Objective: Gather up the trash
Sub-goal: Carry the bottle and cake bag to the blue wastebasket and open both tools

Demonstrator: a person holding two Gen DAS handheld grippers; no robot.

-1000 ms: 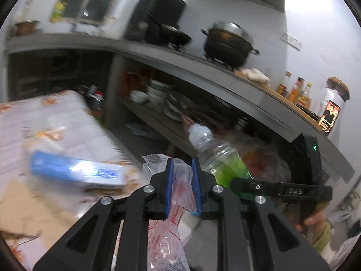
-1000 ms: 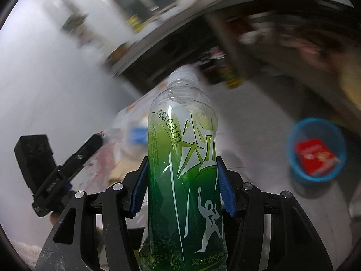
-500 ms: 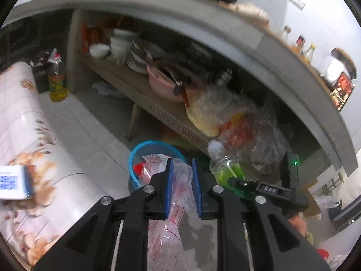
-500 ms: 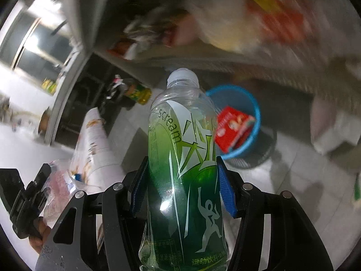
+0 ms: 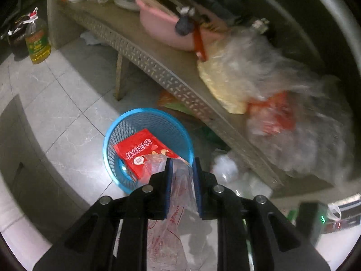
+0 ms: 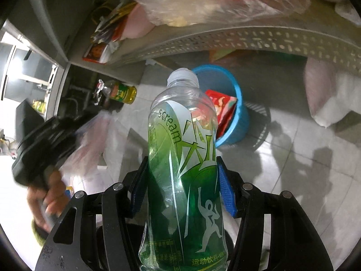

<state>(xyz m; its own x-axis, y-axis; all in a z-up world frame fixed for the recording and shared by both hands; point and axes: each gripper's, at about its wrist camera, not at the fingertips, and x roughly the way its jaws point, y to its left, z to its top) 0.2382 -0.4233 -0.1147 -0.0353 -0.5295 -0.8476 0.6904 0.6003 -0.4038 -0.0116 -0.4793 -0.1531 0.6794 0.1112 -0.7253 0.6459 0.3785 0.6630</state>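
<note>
Left tool [image 5: 181,168] pinches a clear plastic wrapper [image 5: 178,187] with red print between its blue pads, low in the frame's centre, just above the near rim of the blue basket [image 5: 112,135] standing on the tiled floor [image 5: 67,94]. A red packet [image 5: 144,151] lies inside the basket. Right tool [image 6: 183,187] grips a green drink bottle [image 6: 182,158] upright at centre frame, the basket behind it.

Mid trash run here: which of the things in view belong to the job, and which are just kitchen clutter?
Job:
- clear plastic bag, pinched in the left gripper
- green drink bottle, clamped in the right gripper
- blue basket on the floor, red packet inside

Lying about:
- oil bottle
- pink basin
- bagged goods on the shelf
</note>
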